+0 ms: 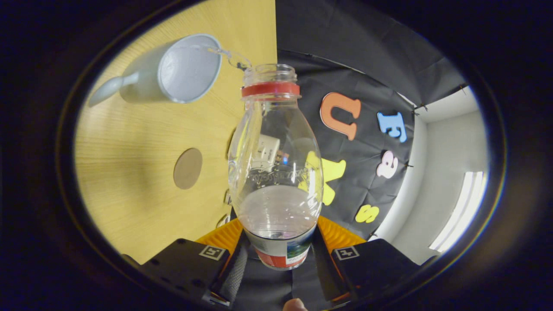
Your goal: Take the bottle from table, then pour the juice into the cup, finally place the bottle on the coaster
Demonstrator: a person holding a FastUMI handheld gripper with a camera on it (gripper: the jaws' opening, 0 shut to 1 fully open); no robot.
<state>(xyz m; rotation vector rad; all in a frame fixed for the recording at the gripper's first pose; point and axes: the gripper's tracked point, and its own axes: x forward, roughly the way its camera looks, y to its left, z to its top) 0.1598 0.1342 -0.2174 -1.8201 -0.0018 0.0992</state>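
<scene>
Gripper view: coaster beside bottle.

gripper: two broad matte-dark blocks side by side at its base, each carrying a small square white-bordered fiducial tag on the inner top corner. Ribbed finger sections rise behind the blocks, ridges running across them. Textured woven-looking strips run down the inner side of each block toward the centre. Small dark screw holes dot the left block's face. Person's fingertip at the very bottom, between the blocks
</scene>
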